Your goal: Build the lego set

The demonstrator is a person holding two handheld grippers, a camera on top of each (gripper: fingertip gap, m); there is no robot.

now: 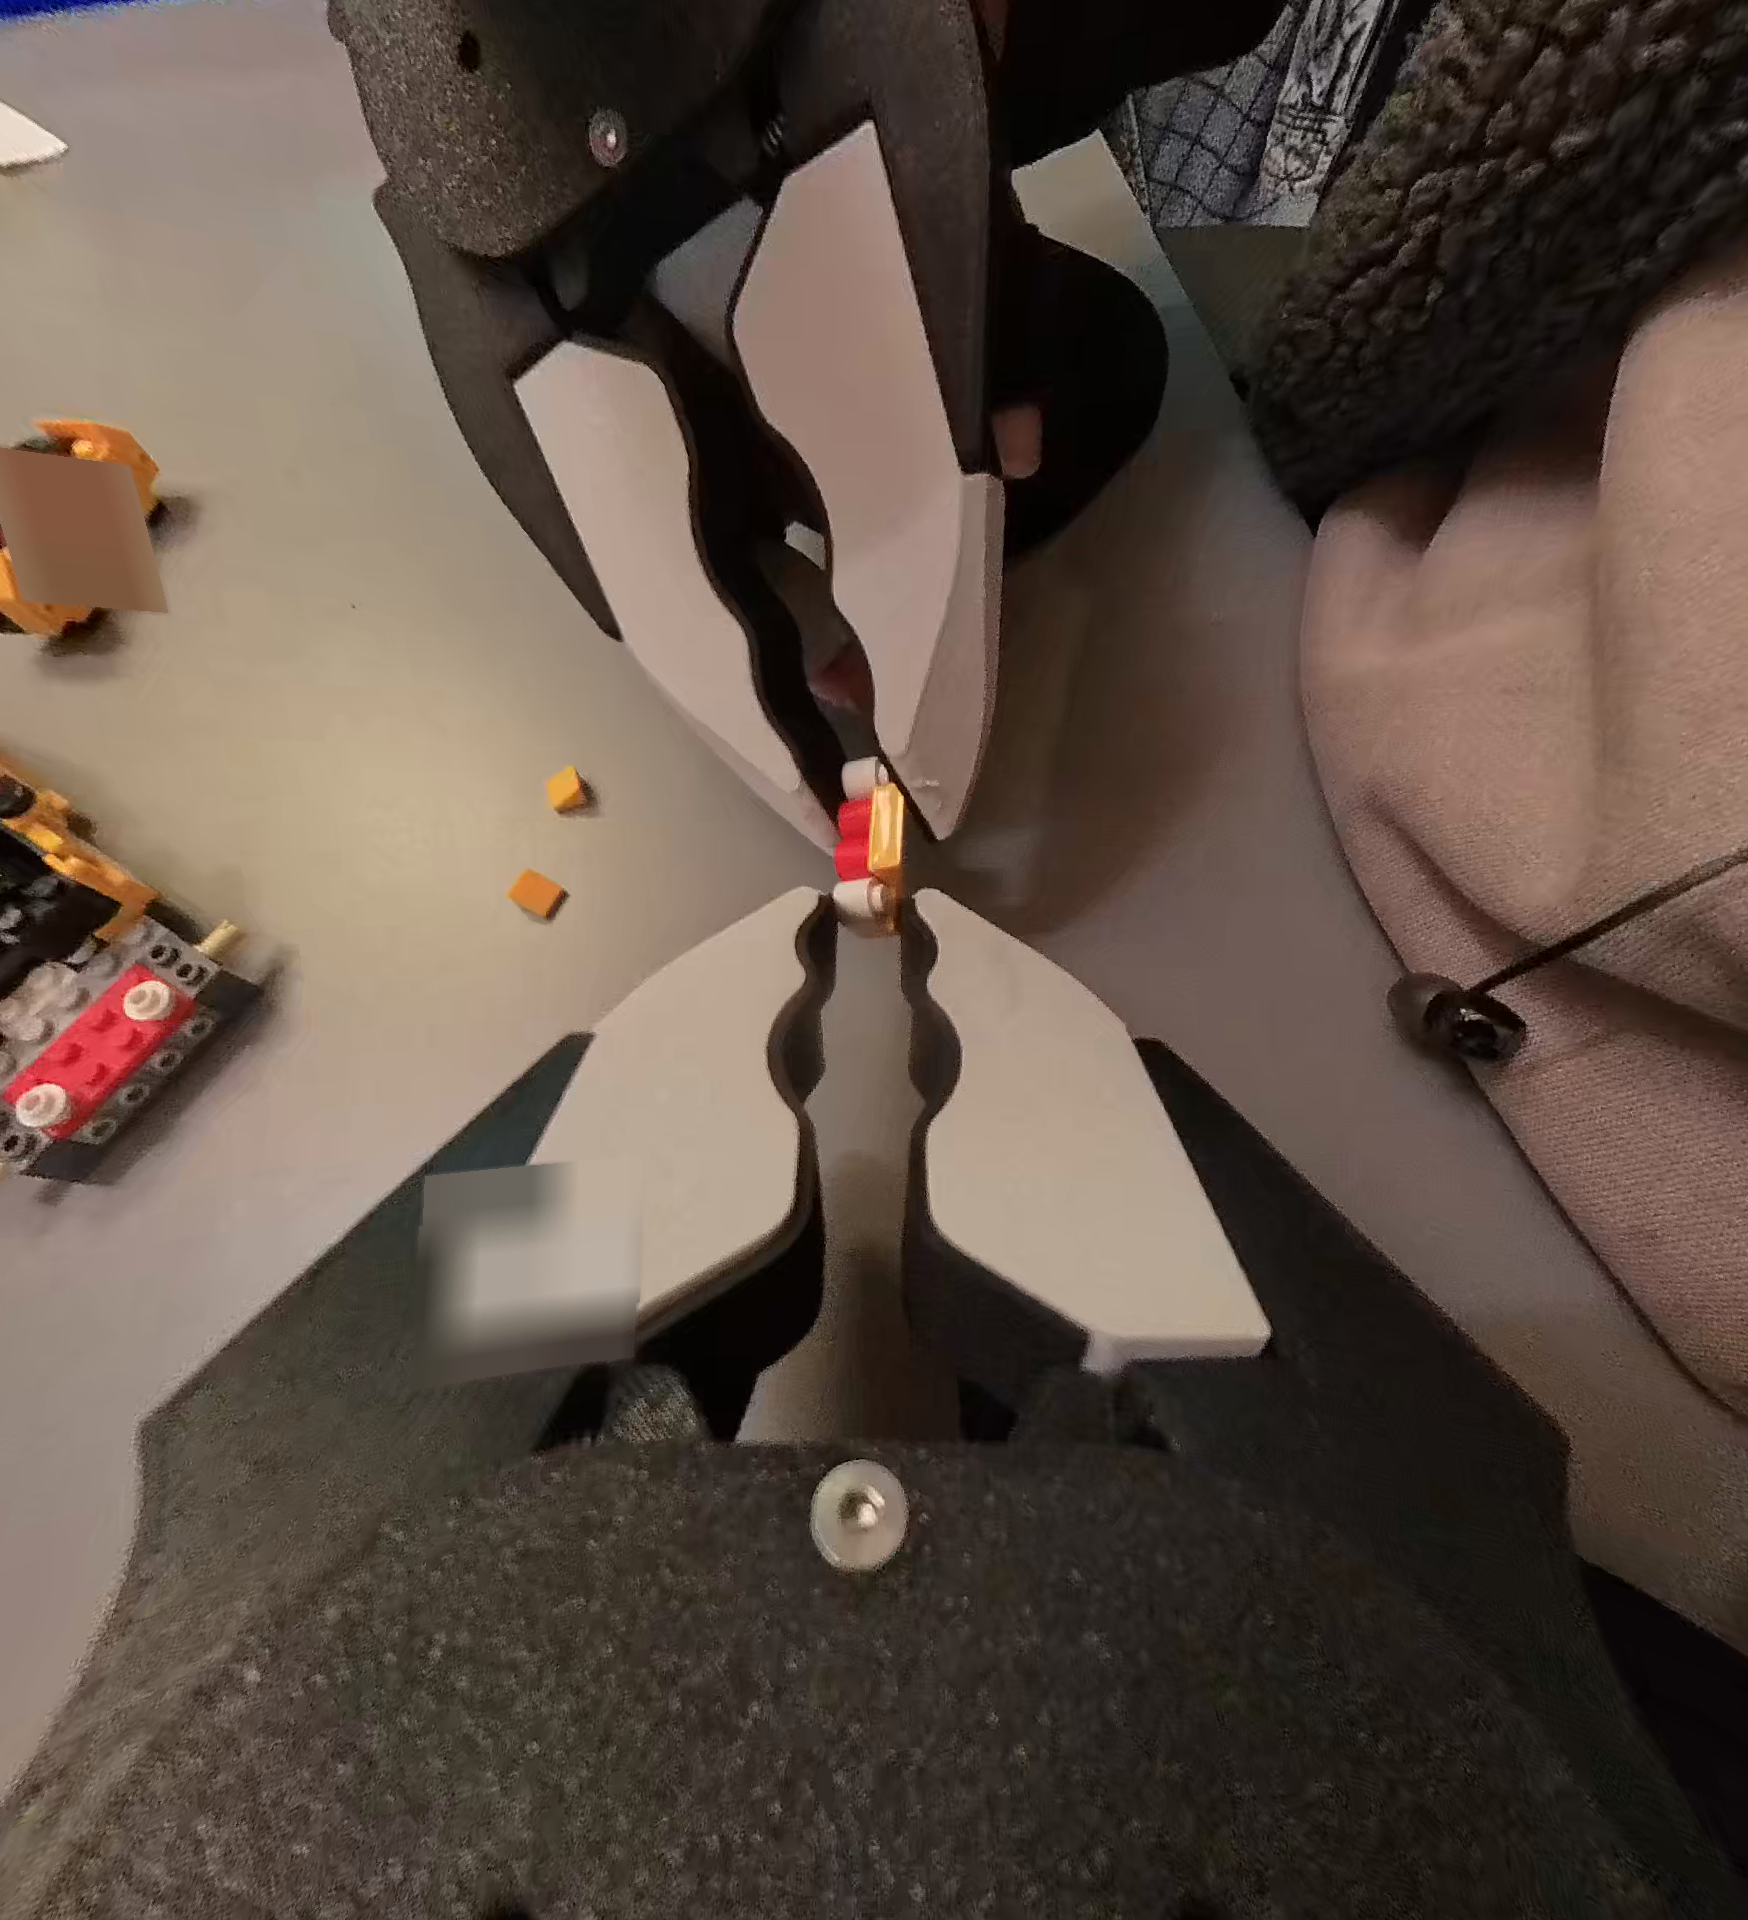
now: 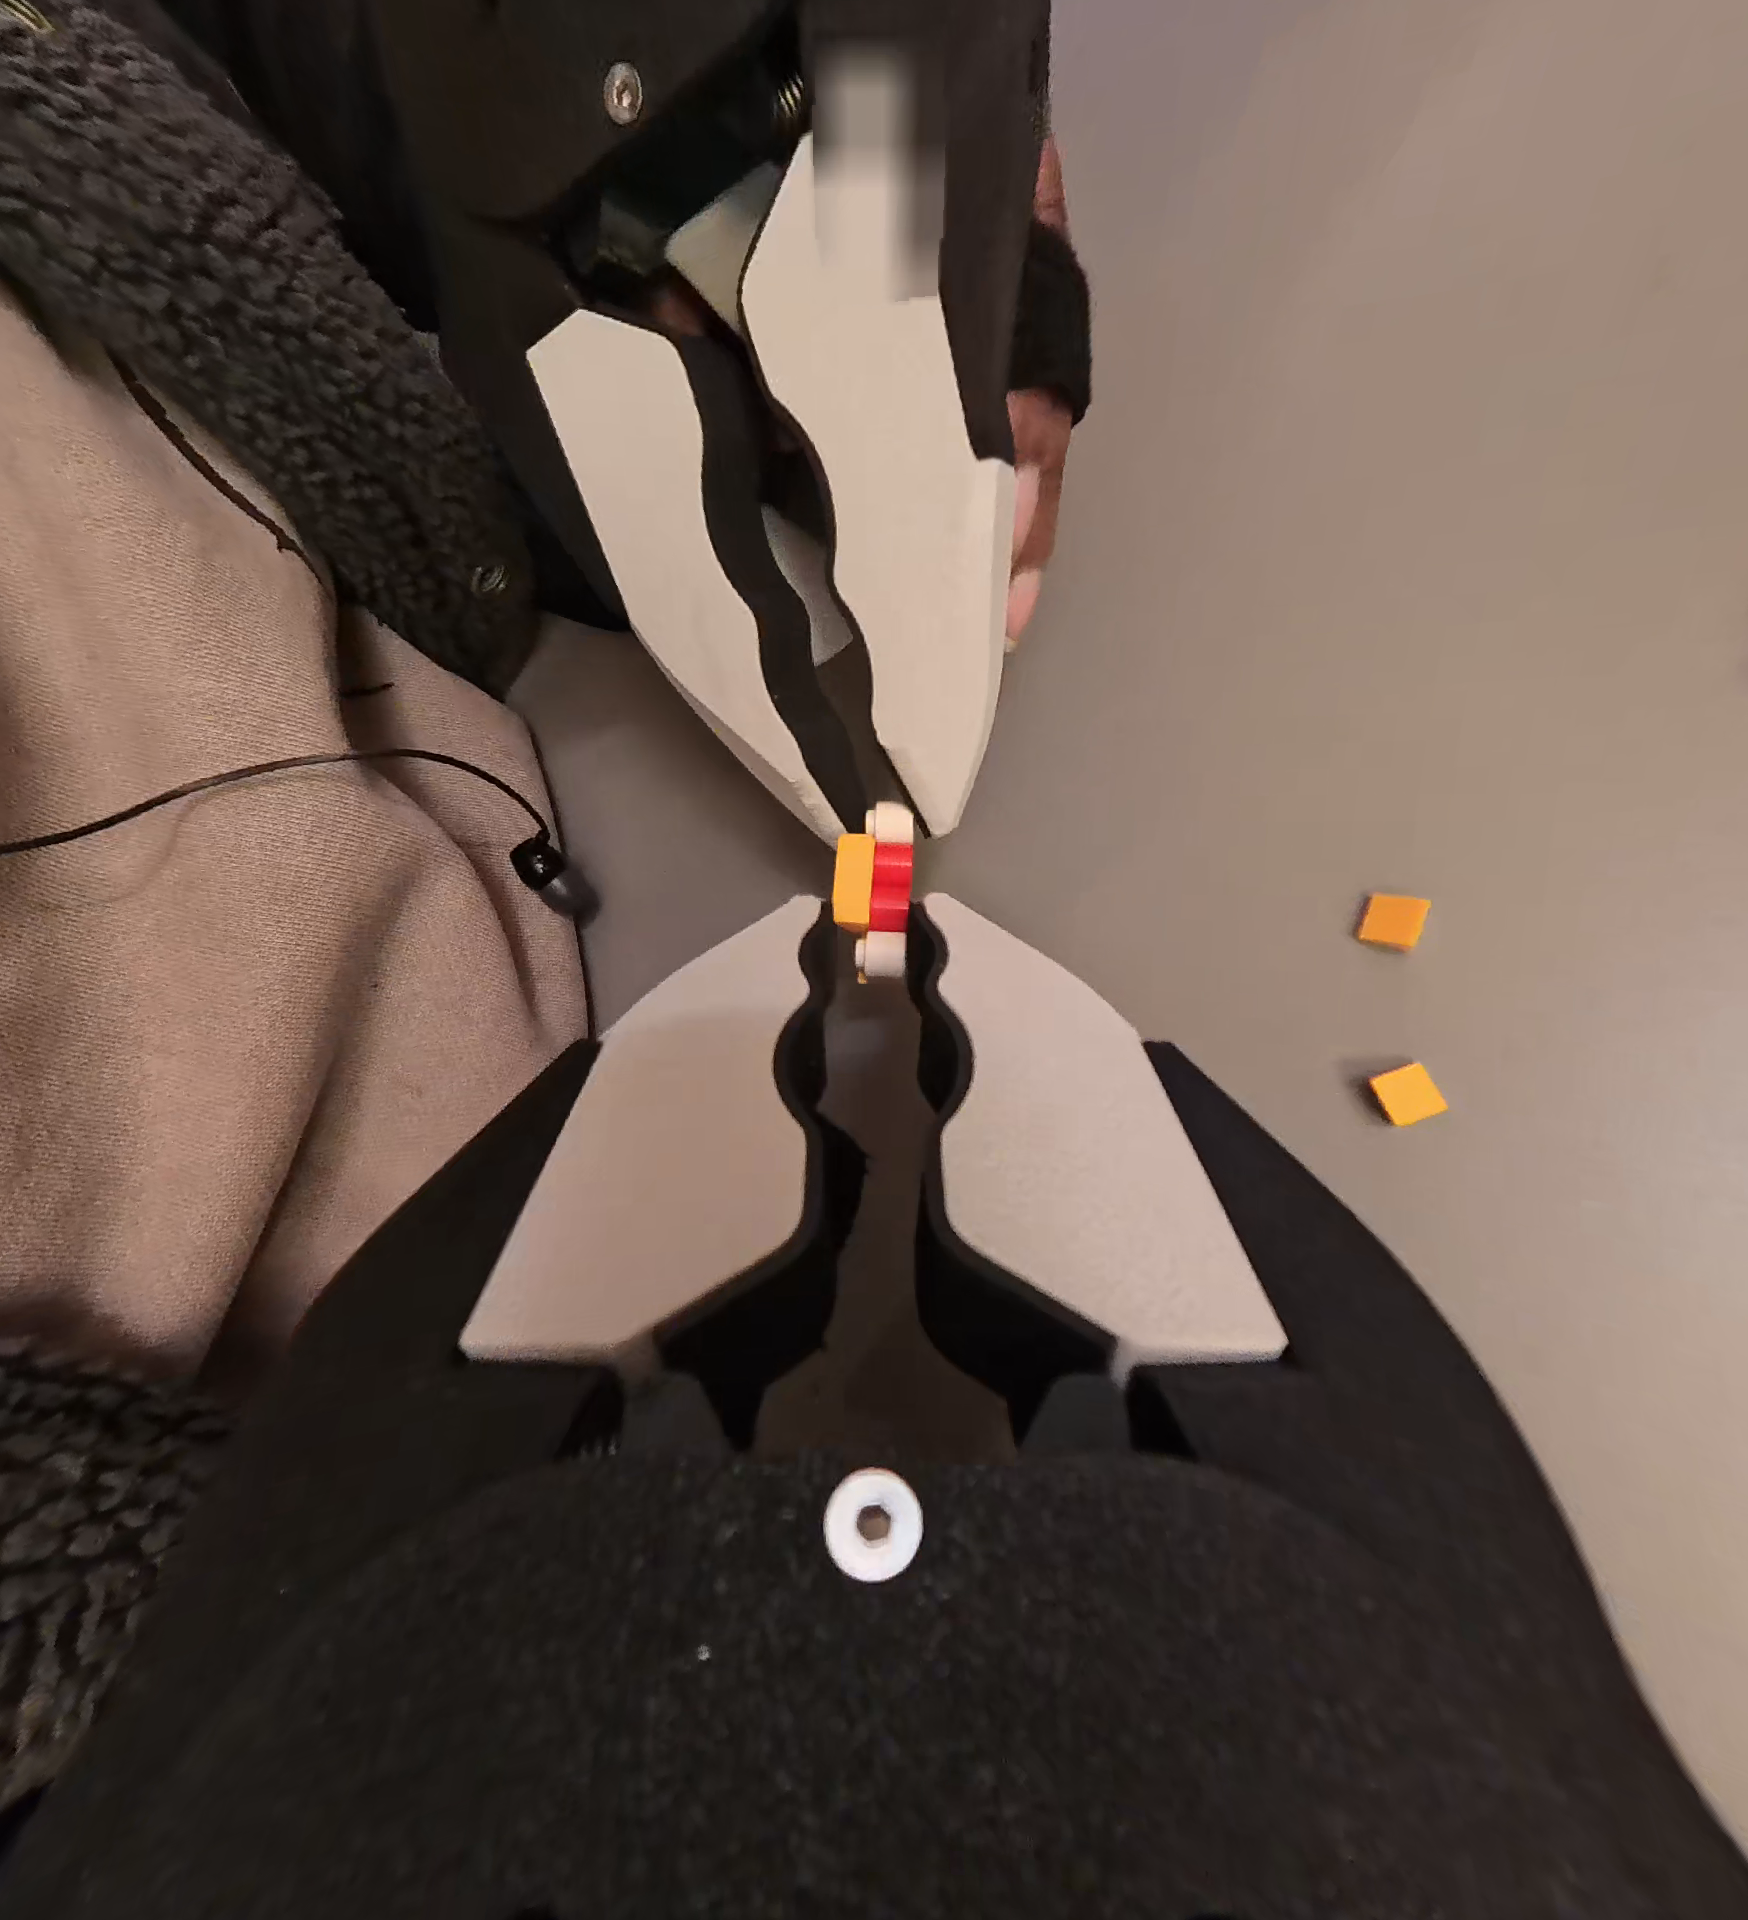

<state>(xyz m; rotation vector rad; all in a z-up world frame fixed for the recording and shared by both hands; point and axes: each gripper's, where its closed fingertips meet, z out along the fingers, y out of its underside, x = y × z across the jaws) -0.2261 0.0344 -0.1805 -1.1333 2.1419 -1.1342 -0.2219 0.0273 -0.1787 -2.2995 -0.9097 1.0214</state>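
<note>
Two hand-held grippers meet tip to tip above the desk (image 1: 309, 727), and between them sits one small sub-assembly (image 1: 870, 847): a short red brick with a white round piece at each end and an orange tile on one side.

The left hand-held gripper (image 1: 868, 906) pinches the near white end in its own view; the right hand-held gripper (image 2: 872, 940) does the same from the opposite direction. Both are clenched on this sub-assembly, with only a narrow gap between the fingers further back.

The long axis of the piece runs straight along the line from one gripper to the other, so each one holds an end and neither is nearer than the other. The orange tile faces sideways, toward the person's beige garment (image 1: 1576, 727).

The larger model (image 1: 70, 1039), black and orange with a red plate on top, lies well apart on the desk, to the left of the left gripper. Two loose orange tiles (image 1: 550, 844) lie between. I judge that the coming move is either to press the parts together along this shared axis, or to carry the piece leftward to the model.
</note>
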